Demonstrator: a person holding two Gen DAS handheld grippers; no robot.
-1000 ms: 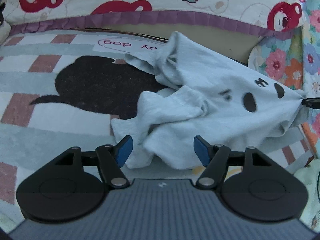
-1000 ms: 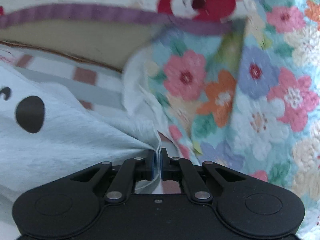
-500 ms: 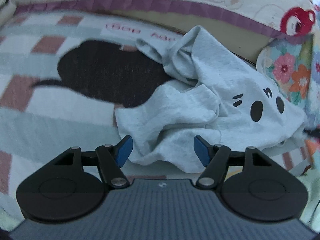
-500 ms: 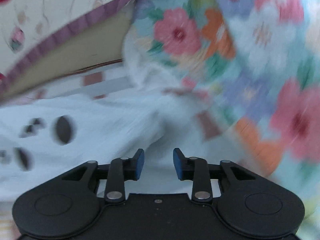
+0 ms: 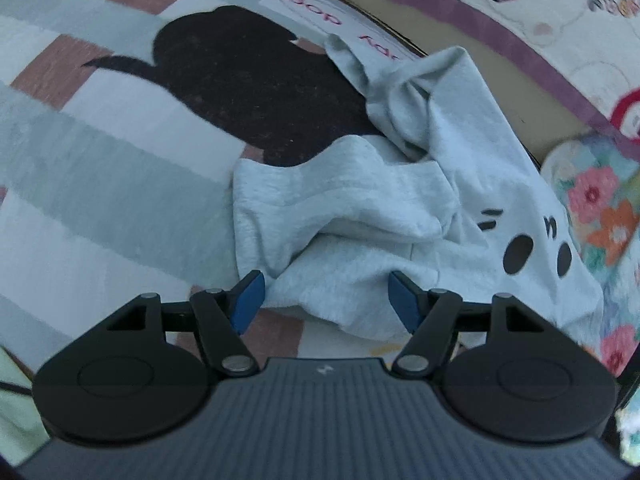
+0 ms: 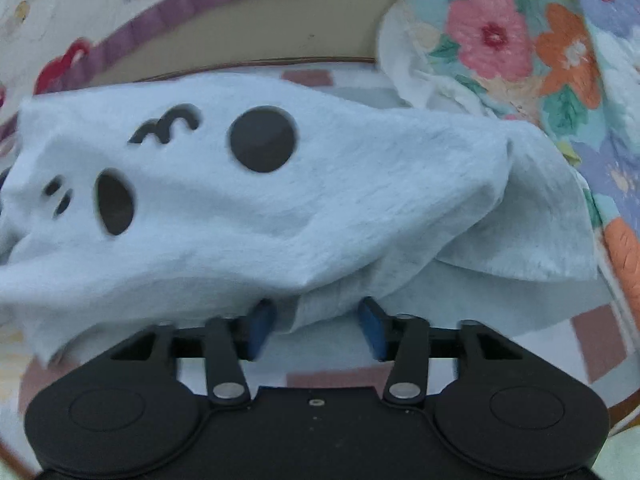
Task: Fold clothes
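In the left wrist view, the pale grey shirt [image 5: 400,216] lies crumpled across the centre and right of the frame on a checked blanket [image 5: 100,168]. Only this view shows the blanket's big black animal shape [image 5: 256,92] in the upper middle, with pink lettering [image 5: 316,12] above it, and the shirt's rumpled sleeve end reaching up toward that lettering. A purple-edged cover with cartoon prints [image 5: 540,8] runs along the upper right, and a flowered quilt [image 5: 600,208] sits at the right edge. The left gripper [image 5: 326,300] fills the bottom of the frame with its blue pads well apart; the shirt's near fold bulges into the gap between them, the left pad at the cloth's edge, but neither pad presses on it.

In the right wrist view, the shirt [image 6: 280,208] fills the middle, and here its black printed marks show large: a round dot, an oval and small curls in the upper left. The flowered quilt [image 6: 540,48] takes the upper right, crowding the shirt's right corner, and the purple-edged cover [image 6: 180,12] crosses the upper left. The right gripper [image 6: 316,326] sits low in the frame, its jaws opening; a loose hem of the shirt drapes over the pad tips and hangs between them, not pinched.
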